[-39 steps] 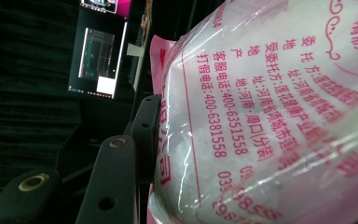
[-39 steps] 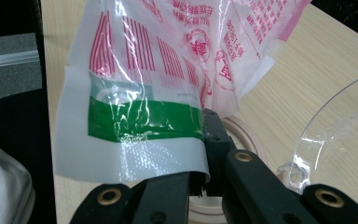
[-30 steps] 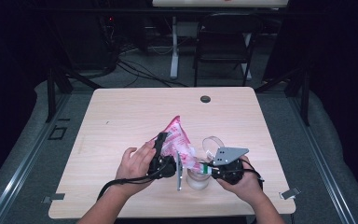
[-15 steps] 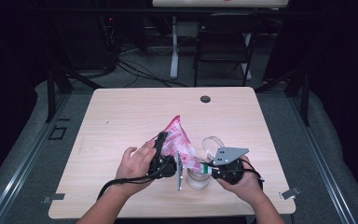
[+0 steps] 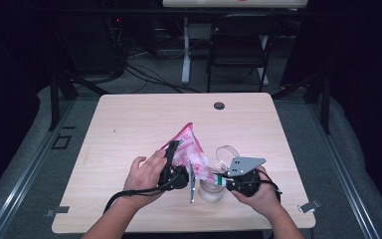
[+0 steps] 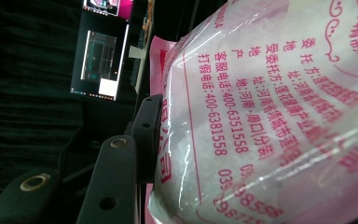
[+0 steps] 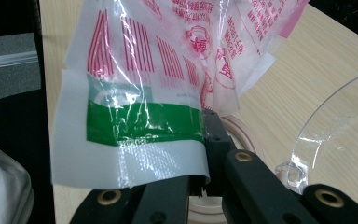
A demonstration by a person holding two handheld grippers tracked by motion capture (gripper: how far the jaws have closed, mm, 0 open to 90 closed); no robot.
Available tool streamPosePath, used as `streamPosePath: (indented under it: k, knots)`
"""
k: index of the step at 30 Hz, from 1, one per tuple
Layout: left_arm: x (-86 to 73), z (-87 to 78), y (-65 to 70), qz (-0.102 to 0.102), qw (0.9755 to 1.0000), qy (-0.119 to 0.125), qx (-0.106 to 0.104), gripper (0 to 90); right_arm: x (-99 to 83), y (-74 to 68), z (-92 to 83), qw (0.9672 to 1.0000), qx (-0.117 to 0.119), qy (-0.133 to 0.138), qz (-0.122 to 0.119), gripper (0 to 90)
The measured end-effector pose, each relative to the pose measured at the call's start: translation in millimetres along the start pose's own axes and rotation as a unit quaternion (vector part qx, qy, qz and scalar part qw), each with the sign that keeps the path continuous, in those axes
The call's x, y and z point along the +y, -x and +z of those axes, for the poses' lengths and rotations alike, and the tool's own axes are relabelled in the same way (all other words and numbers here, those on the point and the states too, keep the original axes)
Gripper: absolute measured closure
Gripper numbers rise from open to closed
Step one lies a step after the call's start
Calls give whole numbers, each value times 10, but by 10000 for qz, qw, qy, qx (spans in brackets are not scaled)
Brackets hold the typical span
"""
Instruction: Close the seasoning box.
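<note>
The pink bag (image 5: 189, 149) of white granules is held tilted above the table (image 5: 129, 124) by the left gripper (image 5: 171, 162), jaws clamped on its body. Right of it, the bag's sealed edge (green-striped) is pinched by the right gripper (image 5: 219, 180), over a clear jar (image 5: 211, 191).

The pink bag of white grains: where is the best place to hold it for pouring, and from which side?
Grip the bag in two places, as it is held now: the left tongs around its filled body from the person's left, and the right tongs pinched on the flat sealed edge with the green band. That edge is thin and stiff, so it probably slips less.
</note>
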State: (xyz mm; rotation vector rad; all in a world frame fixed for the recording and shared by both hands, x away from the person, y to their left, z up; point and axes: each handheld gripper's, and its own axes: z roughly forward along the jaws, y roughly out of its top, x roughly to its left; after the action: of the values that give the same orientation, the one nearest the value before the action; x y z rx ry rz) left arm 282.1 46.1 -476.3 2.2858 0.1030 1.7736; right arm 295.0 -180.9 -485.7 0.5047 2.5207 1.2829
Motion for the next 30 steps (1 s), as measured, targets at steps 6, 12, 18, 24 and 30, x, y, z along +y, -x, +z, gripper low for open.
streamPosePath:
  k: [6,12,18,24,30]
  knots:
    - [5,-5,-4,13,10000,1,13,607,-1,2,0,10000,-9,10,1,896]
    - [10,-9,-7,12,10000,23,25,608,-1,4,-3,10000,1,6,3,896]
    - [15,-13,-8,8,10000,25,26,609,-3,3,-2,10000,-15,2,5,896]
    - [16,-14,-9,3,10000,34,31,610,-4,3,-2,10000,-27,-7,-2,897]
    - [23,-16,-13,7,10000,53,53,611,-4,8,-5,10000,-21,0,-5,897]
